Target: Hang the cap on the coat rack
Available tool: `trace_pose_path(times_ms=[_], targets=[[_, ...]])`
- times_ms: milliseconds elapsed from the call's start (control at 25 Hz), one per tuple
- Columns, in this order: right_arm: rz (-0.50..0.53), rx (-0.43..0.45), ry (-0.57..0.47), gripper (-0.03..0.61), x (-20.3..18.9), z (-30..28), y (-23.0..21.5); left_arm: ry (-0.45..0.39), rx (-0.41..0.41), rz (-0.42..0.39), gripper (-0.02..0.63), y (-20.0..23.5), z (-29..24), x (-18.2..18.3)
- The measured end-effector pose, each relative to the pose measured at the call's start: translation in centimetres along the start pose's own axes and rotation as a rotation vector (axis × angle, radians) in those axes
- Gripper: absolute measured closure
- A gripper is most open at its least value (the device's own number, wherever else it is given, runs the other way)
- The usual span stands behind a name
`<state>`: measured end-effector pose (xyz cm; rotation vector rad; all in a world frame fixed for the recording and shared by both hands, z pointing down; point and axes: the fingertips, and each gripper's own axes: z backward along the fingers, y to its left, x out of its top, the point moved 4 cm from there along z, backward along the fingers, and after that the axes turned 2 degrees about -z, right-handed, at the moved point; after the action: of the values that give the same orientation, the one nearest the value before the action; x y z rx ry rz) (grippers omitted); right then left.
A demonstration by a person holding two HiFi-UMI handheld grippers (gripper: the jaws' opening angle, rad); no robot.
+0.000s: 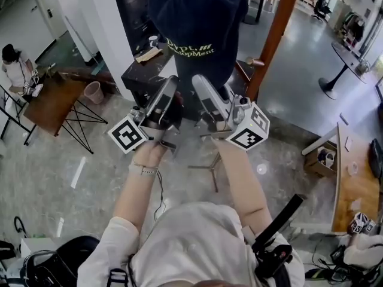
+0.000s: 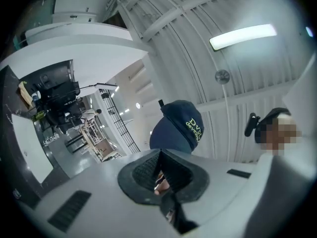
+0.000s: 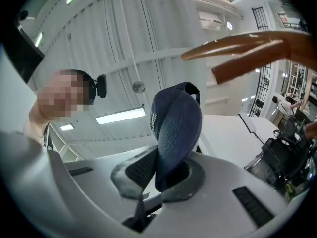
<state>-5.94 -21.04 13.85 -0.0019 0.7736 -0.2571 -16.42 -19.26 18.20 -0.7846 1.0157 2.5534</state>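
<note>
A navy cap (image 1: 197, 17) with yellow-green print is held high at the top middle of the head view. My right gripper (image 1: 200, 85) reaches up to it. In the right gripper view the cap's (image 3: 176, 128) brim is pinched between the jaws of the right gripper (image 3: 163, 175). My left gripper (image 1: 170, 91) is just left of it, below the cap. Its jaws (image 2: 161, 170) are closed together on nothing, with the cap (image 2: 181, 128) beyond them. The brown wooden coat rack (image 1: 275, 34) rises right of the cap, one peg (image 1: 254, 61) sticking out. A rack arm (image 3: 247, 48) crosses above the cap.
Below, a dark table (image 1: 143, 70) carries a cup (image 1: 154, 40). A wooden table (image 1: 51, 100), a bin (image 1: 93, 91) and a seated person (image 1: 12, 64) are at the left. A wooden desk (image 1: 353, 178) and a round table (image 1: 347, 55) are at the right.
</note>
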Motion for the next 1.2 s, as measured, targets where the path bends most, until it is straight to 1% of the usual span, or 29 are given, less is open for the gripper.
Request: trace_pose_path(times_ms=[200,320,440,720,1040,1200], targets=[[0.074,-0.044,-0.016,0.538,2.7,2.1,0.3,0.050,-0.063,0.039,0.606,-0.6,-2.5,-2.5],[0.114,-0.077,-0.026,0.540,4.5,4.7,0.7,0.084,-0.101,0.072,0.606,-1.3,-4.1,-5.2],[0.148,-0.109,-0.026,0.540,5.6,6.9,1.0,0.114,-0.116,0.107,0.606,-1.4,-5.1,-7.6],[0.174,-0.174,-0.008,0.540,4.8,7.8,0.4,0.169,-0.100,0.177,0.606,0.2,-5.0,-8.9],[0.138,-0.225,-0.009,0.540,2.7,10.3,-1.0,0.201,-0.043,0.223,0.606,2.8,-3.5,-11.0],[0.113,-0.250,-0.017,0.540,1.2,12.1,-0.8,0.212,-0.019,0.239,0.606,3.2,-1.9,-12.2]])
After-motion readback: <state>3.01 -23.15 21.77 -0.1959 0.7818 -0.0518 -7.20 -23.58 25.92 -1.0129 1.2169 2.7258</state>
